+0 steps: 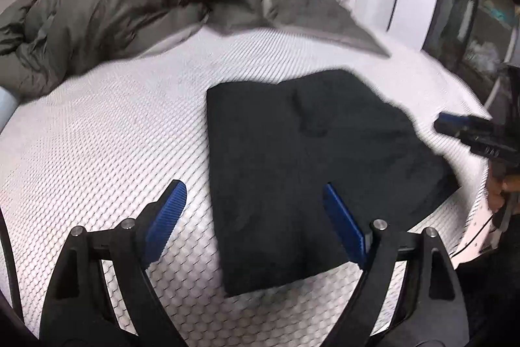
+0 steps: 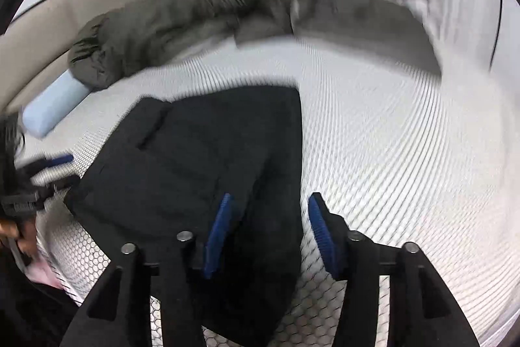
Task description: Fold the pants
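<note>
- Your pants (image 1: 312, 158) lay folded into a dark, compact block on the white honeycomb bed (image 1: 107, 135), so the fold looked basically done.
- Your left tool (image 1: 253, 210) was wide open with nothing in it, one finger over the bed and the other over the pants' near edge.
- Your right tool (image 2: 269, 233) was about half open, straddling the pants' right edge (image 2: 292, 184); I saw no cloth pinched.
- Risk as I saw it: a pad could've snagged the top layer as you pulled away and dragged the fold open.
- That green duvet (image 1: 113, 12) sat well apart, so no trouble there.
</note>
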A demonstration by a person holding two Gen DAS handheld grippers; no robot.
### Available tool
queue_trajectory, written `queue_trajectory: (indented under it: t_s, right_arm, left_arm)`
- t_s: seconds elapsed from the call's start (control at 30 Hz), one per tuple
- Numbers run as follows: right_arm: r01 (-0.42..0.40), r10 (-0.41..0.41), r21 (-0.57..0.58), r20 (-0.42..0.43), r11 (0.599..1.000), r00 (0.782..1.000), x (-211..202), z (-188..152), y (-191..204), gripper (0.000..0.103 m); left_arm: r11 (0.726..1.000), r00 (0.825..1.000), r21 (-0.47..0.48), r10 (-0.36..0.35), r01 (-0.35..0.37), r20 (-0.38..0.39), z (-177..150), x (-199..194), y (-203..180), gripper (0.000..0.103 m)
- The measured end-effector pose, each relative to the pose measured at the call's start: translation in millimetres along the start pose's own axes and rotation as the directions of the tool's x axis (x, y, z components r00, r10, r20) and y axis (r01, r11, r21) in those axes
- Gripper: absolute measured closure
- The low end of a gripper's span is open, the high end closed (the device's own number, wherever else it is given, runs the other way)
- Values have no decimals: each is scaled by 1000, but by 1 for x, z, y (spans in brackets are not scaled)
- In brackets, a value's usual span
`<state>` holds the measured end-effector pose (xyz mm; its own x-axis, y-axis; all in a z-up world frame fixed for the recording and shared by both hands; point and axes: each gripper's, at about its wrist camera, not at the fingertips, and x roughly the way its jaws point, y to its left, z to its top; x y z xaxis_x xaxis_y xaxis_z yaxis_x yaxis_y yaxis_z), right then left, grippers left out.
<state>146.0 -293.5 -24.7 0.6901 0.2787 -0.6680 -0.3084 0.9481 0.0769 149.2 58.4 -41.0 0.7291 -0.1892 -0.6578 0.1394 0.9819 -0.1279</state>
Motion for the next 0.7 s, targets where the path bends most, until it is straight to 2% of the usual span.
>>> queue_trajectory:
  t_s: [0.07, 0.1, 0.2, 0.27, 0.33, 0.37, 0.43, 0.53, 0.63, 0.7]
  right_arm:
    - [-65, 65, -2, 9, 998, 998, -2, 4, 10, 51]
    - [-104, 103, -10, -3, 995, 995, 2, 4, 19, 51]
    - [-172, 169, -136, -37, 976, 985, 17, 1, 56, 51]
    - [-171, 154, -228, -89, 959, 984, 31, -9, 79, 51]
    - [-136, 95, -283, -154, 949, 984, 45, -22, 87, 56]
    - [-118, 72, -318, -151, 941, 986, 45, -28, 84, 58]
    - [-113, 73, -316, -134, 942, 988, 32, -30, 71, 56]
    - [-162, 133, -240, -133, 957, 982, 22, -27, 54, 53]
    - [-225, 213, -142, -95, 964, 972, 7, -18, 32, 48]
    - [-226, 223, -38, -63, 973, 973, 6, -12, 12, 35]
  left_arm:
    - [998, 998, 41, -53, 54, -29, 0, 8, -17, 19]
    - [992, 995, 96, -78, 83, -56, -1, 16, -32, 19]
    - [961, 987, 243, -104, 131, -123, -11, 35, -66, 19]
    - [949, 986, 298, -62, 106, -153, -22, 43, -75, 19]
    - [940, 988, 331, -34, 83, -149, -31, 43, -73, 19]
    - [942, 989, 327, -35, 80, -143, -33, 39, -69, 19]
    - [956, 990, 284, -35, 73, -137, -36, 31, -56, 19]
    - [968, 991, 245, -17, 50, -134, -35, 26, -41, 19]
    - [982, 993, 183, -25, 47, -118, -32, 11, -20, 19]
    - [993, 994, 102, -52, 61, -93, -26, 1, -1, 18]
